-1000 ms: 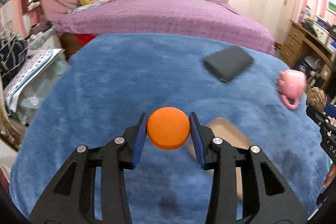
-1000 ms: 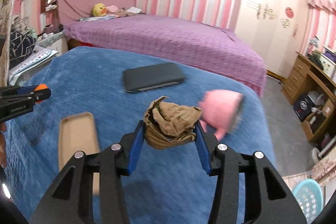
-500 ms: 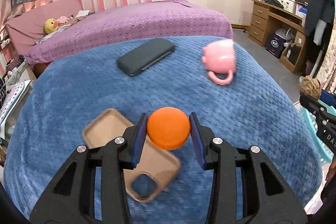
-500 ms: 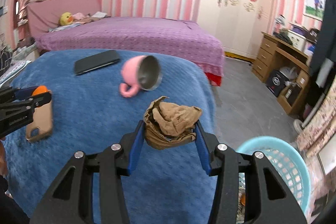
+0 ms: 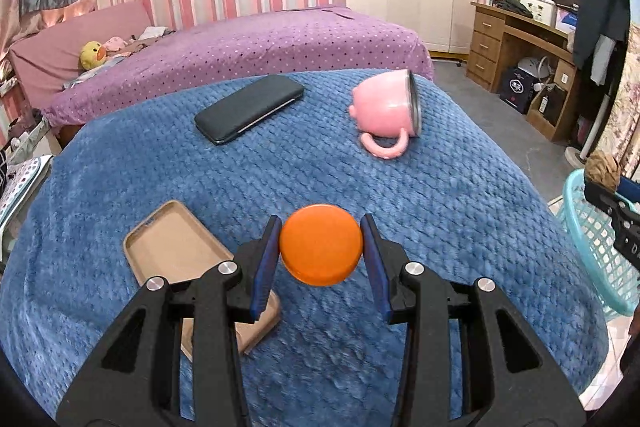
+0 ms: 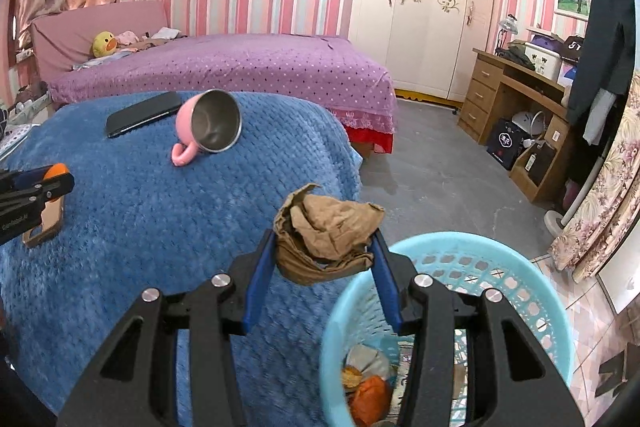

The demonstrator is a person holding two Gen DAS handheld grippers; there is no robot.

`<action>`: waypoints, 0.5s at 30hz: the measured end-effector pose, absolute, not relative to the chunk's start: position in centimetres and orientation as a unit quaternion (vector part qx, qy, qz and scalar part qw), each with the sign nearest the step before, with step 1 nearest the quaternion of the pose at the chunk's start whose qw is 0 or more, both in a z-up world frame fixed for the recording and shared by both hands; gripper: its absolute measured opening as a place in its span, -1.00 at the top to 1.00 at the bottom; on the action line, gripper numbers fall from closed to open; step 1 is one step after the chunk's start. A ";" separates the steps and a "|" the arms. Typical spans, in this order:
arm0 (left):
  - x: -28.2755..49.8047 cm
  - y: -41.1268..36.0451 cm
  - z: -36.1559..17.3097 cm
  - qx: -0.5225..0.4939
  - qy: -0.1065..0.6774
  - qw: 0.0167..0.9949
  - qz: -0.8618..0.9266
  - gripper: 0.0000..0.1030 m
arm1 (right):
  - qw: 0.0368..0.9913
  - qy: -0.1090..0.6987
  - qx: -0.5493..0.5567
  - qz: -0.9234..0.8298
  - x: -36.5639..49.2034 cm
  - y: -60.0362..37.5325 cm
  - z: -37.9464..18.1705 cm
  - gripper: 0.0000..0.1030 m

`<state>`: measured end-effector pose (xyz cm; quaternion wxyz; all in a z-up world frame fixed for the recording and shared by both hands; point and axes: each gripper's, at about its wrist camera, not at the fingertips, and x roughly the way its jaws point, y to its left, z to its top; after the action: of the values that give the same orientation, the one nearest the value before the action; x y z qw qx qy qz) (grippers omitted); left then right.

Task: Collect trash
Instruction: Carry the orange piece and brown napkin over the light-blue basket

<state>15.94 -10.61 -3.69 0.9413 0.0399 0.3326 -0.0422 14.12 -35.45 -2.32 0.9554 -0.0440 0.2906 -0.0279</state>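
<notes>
The right gripper (image 6: 322, 257) squeezes the crumpled brown paper (image 6: 326, 239) in the middle of its frame, above and left of the blue basket (image 6: 536, 303), so if the fingers (image 6: 256, 279) let go now the paper could hit the rim and fall on the floor. The left gripper (image 5: 321, 255) pinches the orange cap (image 5: 321, 250) tight, low in the middle of its frame, over the blue blanket (image 5: 400, 187); the basket sits far at the right edge there, so the cap would drop on the blanket.
</notes>
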 end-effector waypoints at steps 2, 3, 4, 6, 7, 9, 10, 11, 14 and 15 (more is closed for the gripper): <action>15.6 -11.1 -3.7 0.041 0.333 0.941 -0.047 0.24 | 0.956 0.290 -0.036 -0.029 13.9 -36.1 -2.3 0.10; 15.5 -11.3 -3.6 0.039 0.332 0.941 -0.049 0.24 | 0.956 0.289 -0.031 -0.031 13.8 -36.7 -2.2 0.10; 15.4 -11.6 -3.5 0.037 0.331 0.942 -0.051 0.24 | 0.957 0.288 -0.026 -0.033 13.8 -37.4 -2.1 0.10; 15.3 -12.1 -3.1 0.033 0.328 0.943 -0.050 0.24 | 0.957 0.286 -0.025 -0.039 13.6 -38.1 -1.9 0.10; 15.3 -12.5 -2.9 0.031 0.326 0.943 -0.051 0.24 | 0.957 0.286 -0.030 -0.044 13.4 -38.6 -1.8 0.10; 15.2 -13.3 -2.5 0.032 0.322 0.945 -0.052 0.24 | 0.956 0.287 -0.042 -0.053 13.1 -39.3 -1.8 0.10; 15.1 -13.9 -2.3 0.035 0.319 0.946 -0.052 0.24 | 0.955 0.288 -0.046 -0.056 12.9 -39.7 -1.9 0.10; 15.0 -14.6 -2.3 0.037 0.317 0.946 -0.053 0.24 | 0.955 0.288 -0.047 -0.059 12.7 -40.3 -2.0 0.10; 14.5 -16.6 -2.3 0.024 0.319 0.945 -0.064 0.24 | 0.953 0.289 -0.046 -0.071 12.0 -41.9 -2.1 0.10; 14.4 -17.3 -2.4 0.024 0.321 0.944 -0.069 0.24 | 0.953 0.288 -0.046 -0.079 11.6 -42.9 -2.1 0.10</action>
<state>14.36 -17.27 -2.35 0.9442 0.0237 0.3214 -0.0687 11.61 -42.87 -2.11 0.9531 -0.0459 0.2884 -0.0791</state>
